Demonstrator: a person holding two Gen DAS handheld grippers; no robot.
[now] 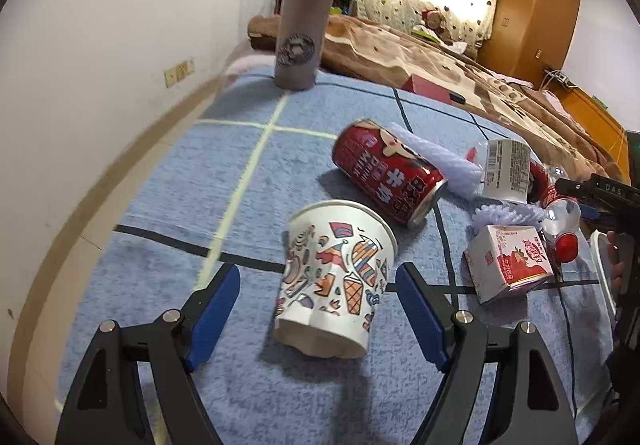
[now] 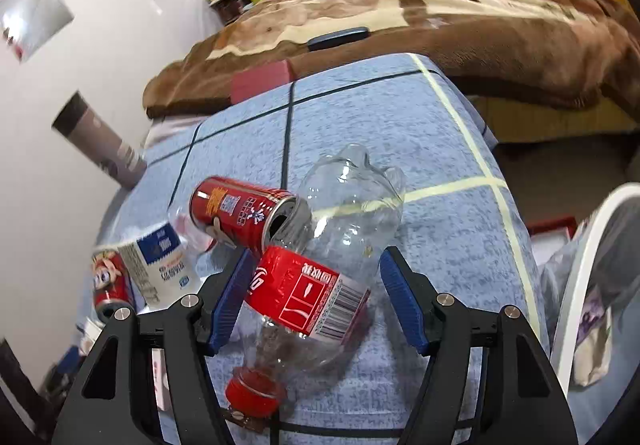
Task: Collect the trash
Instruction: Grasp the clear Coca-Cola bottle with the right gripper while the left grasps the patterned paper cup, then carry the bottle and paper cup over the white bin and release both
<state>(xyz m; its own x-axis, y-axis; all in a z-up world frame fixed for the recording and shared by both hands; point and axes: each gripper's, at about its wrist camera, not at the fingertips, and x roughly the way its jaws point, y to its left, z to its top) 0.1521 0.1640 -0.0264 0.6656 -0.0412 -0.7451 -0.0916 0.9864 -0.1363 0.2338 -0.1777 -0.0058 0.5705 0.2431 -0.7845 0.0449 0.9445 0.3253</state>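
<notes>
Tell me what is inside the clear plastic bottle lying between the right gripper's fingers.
The plastic bottle looks empty through its clear, crushed walls. Its red label hides the middle, and the red cap is on the neck.

On the worktop (image 1: 168, 213), the paper cup (image 1: 334, 277) lies tipped between the fingers of my left tool (image 1: 318, 315), touching neither. Behind it lies a can (image 1: 388, 171), with a carton (image 1: 508, 265) to its right. The bottle (image 2: 320, 277) lies between the fingers of my right tool (image 2: 316, 297), another can (image 2: 248, 213) just behind it. A tumbler (image 1: 302, 25) stands at the far edge, the bed (image 1: 440, 61) beyond.
</notes>
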